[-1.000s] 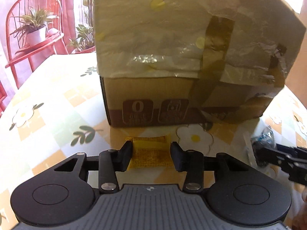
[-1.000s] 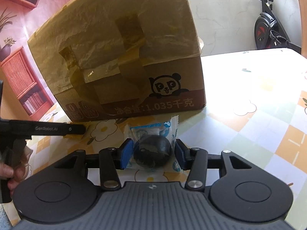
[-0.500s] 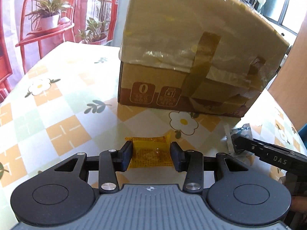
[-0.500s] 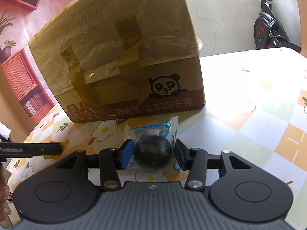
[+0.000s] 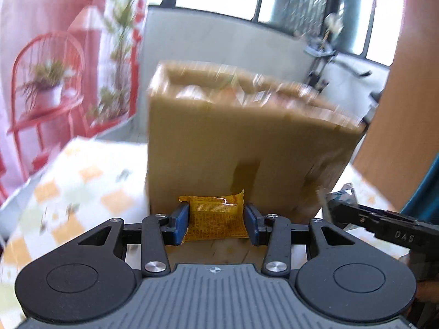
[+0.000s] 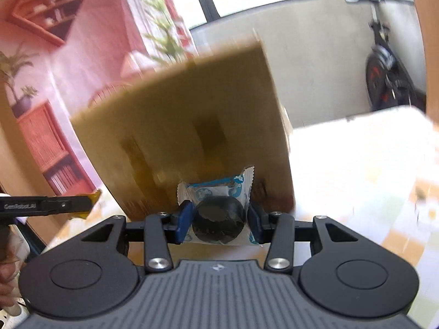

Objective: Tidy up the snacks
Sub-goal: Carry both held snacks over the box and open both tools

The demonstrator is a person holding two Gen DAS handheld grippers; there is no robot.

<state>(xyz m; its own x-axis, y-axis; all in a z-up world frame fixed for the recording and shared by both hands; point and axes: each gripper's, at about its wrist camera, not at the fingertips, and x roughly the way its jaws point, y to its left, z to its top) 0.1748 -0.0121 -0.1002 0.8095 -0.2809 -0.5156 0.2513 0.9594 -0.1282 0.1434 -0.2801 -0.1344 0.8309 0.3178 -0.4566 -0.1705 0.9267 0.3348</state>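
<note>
Left wrist view: the left gripper is clamping a yellow packet between its blue pads, so it's closed on that snack and carrying it in the air, clear of the table. Right behind it the box is sitting on the floral-check cloth, top open, with blurry stuff showing inside that I can't make out. Everything past the gripper is smeared. Off at the right edge the right gripper is poking in with a bit of crinkly wrapper at its tip. A red chair with a potted plant is standing beyond the table's far left corner. Right wrist view: the right gripper is squeezing a round dark snack in a clear blue-and-white wrapper, pads pressing both sides, also off the table and hanging in front of the box, low against its near side. At the left edge the left gripper is reaching in with a yellow corner of the packet sticking out. An exercise bike is parked past the table's far right edge.
</note>
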